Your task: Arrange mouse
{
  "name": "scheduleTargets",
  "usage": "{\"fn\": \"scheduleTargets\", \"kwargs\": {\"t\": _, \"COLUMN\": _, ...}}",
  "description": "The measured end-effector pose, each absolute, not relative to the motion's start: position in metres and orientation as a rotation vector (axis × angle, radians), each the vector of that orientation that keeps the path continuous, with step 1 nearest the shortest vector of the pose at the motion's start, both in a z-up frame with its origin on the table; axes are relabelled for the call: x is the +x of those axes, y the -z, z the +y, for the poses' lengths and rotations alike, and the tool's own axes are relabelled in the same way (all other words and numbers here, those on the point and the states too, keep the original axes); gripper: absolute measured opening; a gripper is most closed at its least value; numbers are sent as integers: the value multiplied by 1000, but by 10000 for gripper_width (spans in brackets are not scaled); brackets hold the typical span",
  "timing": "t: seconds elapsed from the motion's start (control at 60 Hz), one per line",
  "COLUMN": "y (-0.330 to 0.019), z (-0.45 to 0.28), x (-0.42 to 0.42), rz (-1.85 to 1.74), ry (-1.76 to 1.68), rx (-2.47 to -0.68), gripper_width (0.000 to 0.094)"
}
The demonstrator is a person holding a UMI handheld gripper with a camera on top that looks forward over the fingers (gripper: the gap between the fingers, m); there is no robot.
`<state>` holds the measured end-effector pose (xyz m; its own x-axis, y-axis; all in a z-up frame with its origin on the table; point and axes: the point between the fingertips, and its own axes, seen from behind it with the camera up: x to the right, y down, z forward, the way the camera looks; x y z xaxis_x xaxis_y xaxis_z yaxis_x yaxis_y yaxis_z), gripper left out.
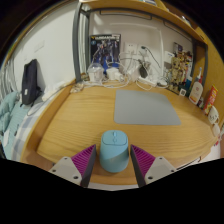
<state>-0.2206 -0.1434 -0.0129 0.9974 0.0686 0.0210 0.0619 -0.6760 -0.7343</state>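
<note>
The hand-held gripper (113, 166) occupies the lower centre of the frame, with its two fingers pointing forward over a wooden table (75, 120). Each finger carries a magenta pad (85, 160) on its inner face. A light blue mouse (113, 152) sits between the two fingers in the lower centre of the frame. The pads lie close against both sides of the mouse; whether they press on it or leave a narrow gap cannot be determined from this view. The fingers are spread about as wide as the mouse. The underside of the mouse is hidden, so contact with the table surface cannot be confirmed.

Beyond the fingers, at the centre of the frame slightly to the right, a grey mouse mat (146, 107) lies flat on the table. The mouse is well apart from the mouse mat and nearer to the camera.

At the far edge of the table, in the upper centre of the frame, a dark printed box (105, 48) stands upright against the wall. Cables and small items lie near its base. A black bag (31, 82) stands at the left of the frame. Several bottles (197, 93) stand at the right of the frame.
</note>
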Motion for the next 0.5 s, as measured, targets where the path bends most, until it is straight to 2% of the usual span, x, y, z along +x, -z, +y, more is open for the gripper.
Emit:
{"fn": "scheduleTargets", "kwargs": {"t": 0.1, "y": 14, "z": -132, "x": -225, "rz": -53, "ry": -27, "rx": -2285, "gripper_width": 663}}
{"fn": "scheduleTargets", "kwargs": {"t": 0.15, "y": 14, "z": -128, "x": -221, "rz": -27, "ry": -10, "rx": -2269, "gripper_width": 540}}
{"fn": "scheduleTargets", "kwargs": {"t": 0.267, "y": 14, "z": -129, "x": -223, "rz": -43, "ry": -4, "rx": -2264, "gripper_width": 472}}
{"fn": "scheduleTargets", "kwargs": {"t": 0.317, "y": 14, "z": -130, "x": -224, "rz": -56, "ry": -3, "rx": -2259, "gripper_width": 388}}
{"fn": "scheduleTargets", "kwargs": {"t": 0.333, "y": 15, "z": -129, "x": -224, "rz": -59, "ry": -4, "rx": -2254, "gripper_width": 415}}
{"fn": "scheduleTargets", "kwargs": {"t": 0.35, "y": 14, "z": -129, "x": -225, "rz": -58, "ry": -9, "rx": -2251, "gripper_width": 349}}
{"fn": "scheduleTargets", "kwargs": {"t": 0.417, "y": 15, "z": -130, "x": -223, "rz": -72, "ry": -10, "rx": -2259, "gripper_width": 318}}
{"fn": "scheduleTargets", "kwargs": {"t": 0.433, "y": 15, "z": -131, "x": -223, "rz": -72, "ry": -8, "rx": -2263, "gripper_width": 347}}
{"fn": "scheduleTargets", "kwargs": {"t": 0.45, "y": 14, "z": -130, "x": -223, "rz": -72, "ry": -5, "rx": -2261, "gripper_width": 295}}
{"fn": "scheduleTargets", "kwargs": {"t": 0.5, "y": 13, "z": -132, "x": -228, "rz": -80, "ry": -17, "rx": -2284, "gripper_width": 295}}
